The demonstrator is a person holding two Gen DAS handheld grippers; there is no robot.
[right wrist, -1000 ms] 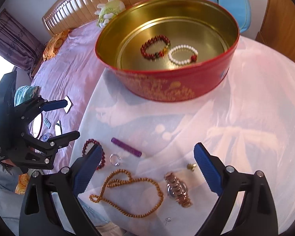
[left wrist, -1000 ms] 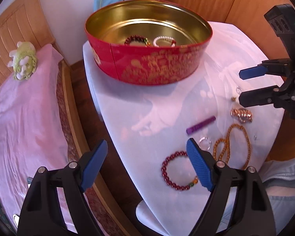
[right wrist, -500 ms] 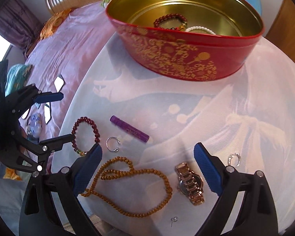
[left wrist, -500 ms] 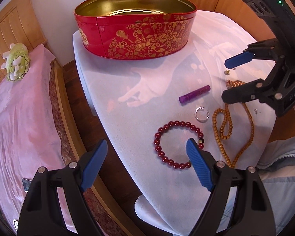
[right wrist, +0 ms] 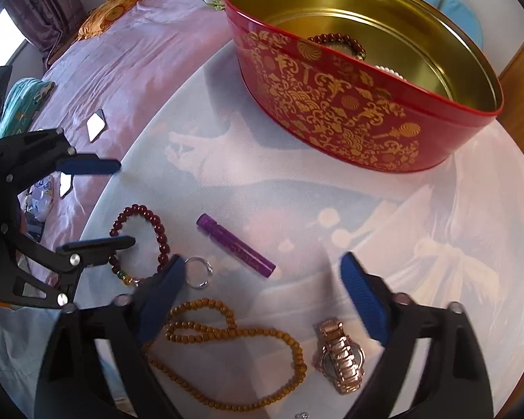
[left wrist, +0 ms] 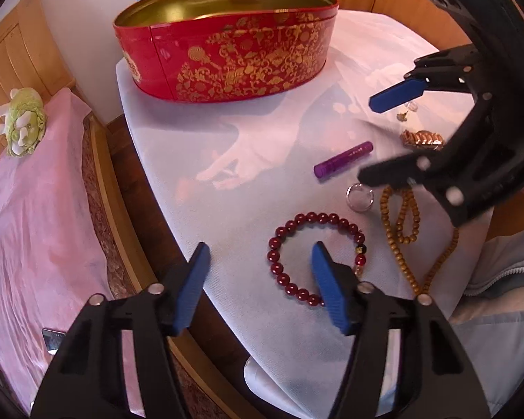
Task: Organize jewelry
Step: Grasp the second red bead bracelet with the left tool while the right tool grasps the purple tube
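Observation:
A dark red bead bracelet (left wrist: 298,241) (right wrist: 157,227) lies on the white table near its front edge. My left gripper (left wrist: 258,262) (right wrist: 122,206) is open, low over it, one finger inside the loop. My right gripper (right wrist: 262,279) (left wrist: 373,139) is open above the purple tube (right wrist: 235,246) (left wrist: 344,159), silver ring (right wrist: 198,272) (left wrist: 359,195), brown bead necklace (right wrist: 227,335) (left wrist: 401,216) and rose-gold watch (right wrist: 342,356) (left wrist: 422,138). The red and gold tin (left wrist: 227,59) (right wrist: 349,104) holds a red bracelet (right wrist: 335,40) and a white one (right wrist: 389,70).
A small earring (left wrist: 401,116) lies by the watch and a tiny stud (right wrist: 302,415) at the near edge. A bed with pink cover (left wrist: 35,209) is left of the table, with a plush toy (left wrist: 22,124). Wooden panels stand behind.
Both grippers have dropped lower and closer to the table. My left gripper has moved onto the red bracelet. My right gripper has come forward over the tube and necklace.

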